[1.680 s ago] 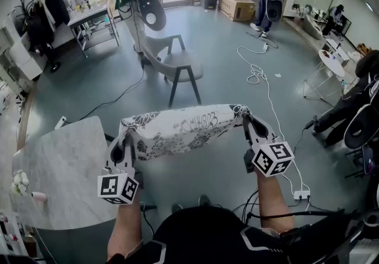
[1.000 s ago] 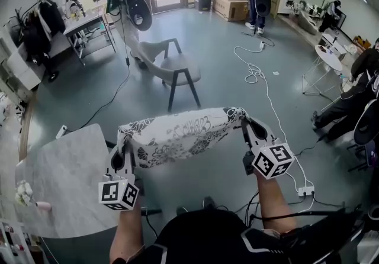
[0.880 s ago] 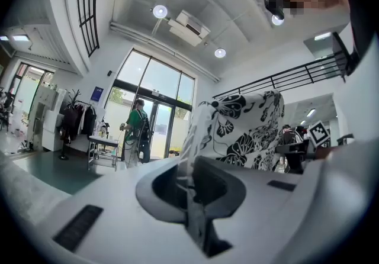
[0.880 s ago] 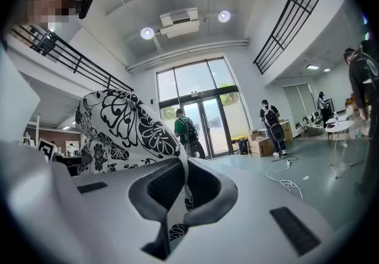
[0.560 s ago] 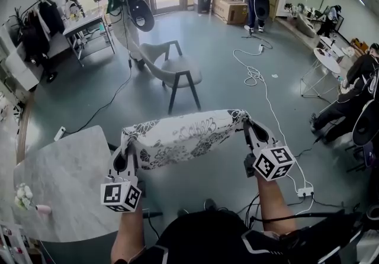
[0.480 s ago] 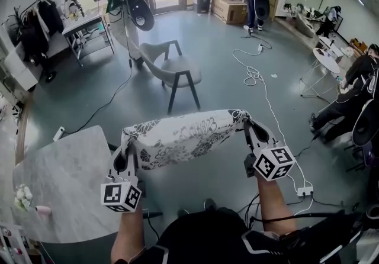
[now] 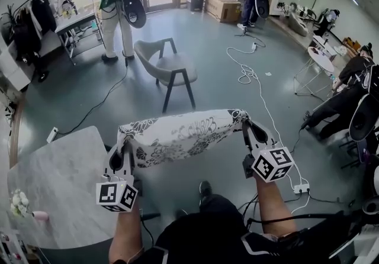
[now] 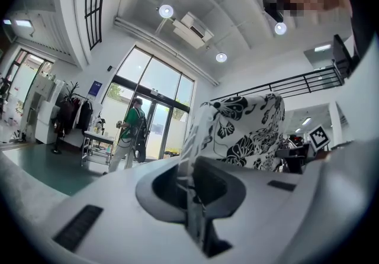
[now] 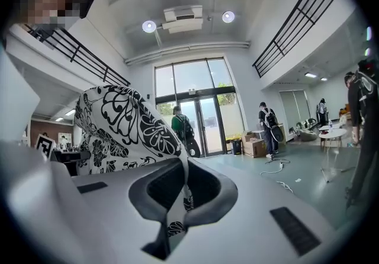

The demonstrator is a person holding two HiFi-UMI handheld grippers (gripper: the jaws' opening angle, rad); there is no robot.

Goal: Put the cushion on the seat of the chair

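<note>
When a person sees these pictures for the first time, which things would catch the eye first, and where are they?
The white cushion with black flower print stands out first, stretched in the air in front of the person between the left claw and the right claw, each shut on one end of it. Farther ahead, on the grey-green floor, stands the grey chair with dark legs, its seat bare.

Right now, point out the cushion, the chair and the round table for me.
cushion (image 7: 183, 134), head view, middle of its black-and-white patterned face.
chair (image 7: 177, 68), head view, on the seat.
round table (image 7: 59, 180), head view, a bare part of its grey top.
</note>
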